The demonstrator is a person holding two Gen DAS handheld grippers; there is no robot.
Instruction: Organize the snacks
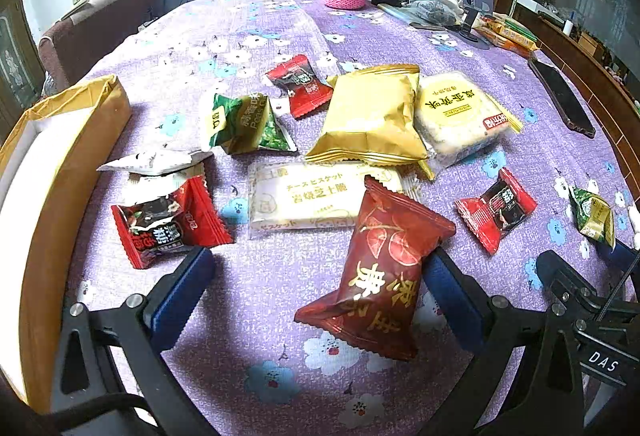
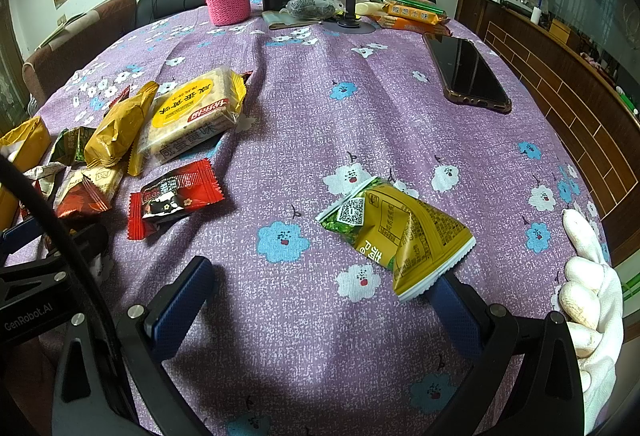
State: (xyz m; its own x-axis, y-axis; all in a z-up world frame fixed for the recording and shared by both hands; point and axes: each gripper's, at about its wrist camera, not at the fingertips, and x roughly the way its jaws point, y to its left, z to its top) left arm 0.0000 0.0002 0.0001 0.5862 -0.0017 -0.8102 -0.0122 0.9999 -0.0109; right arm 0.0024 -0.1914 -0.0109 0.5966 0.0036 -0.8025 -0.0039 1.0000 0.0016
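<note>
Left gripper [image 1: 316, 288]: jaws wide, maroon packet [image 1: 380, 272] against right finger.
Right gripper [image 2: 320, 300]: jaws wide, green-gold pouch [image 2: 400, 232] beside it.
Handling: light, crinkly, slippery; probably pinch mid-body.

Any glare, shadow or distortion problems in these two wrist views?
Left wrist: strong fisheye bending at the edges, dark vignette in the corners; glare on the gold packet; gripper fingers throw soft shadows on the tablecloth. Right wrist: same bending; phone screen reflects light; centre is sharp, the glove at the rim looks overexposed.
</note>
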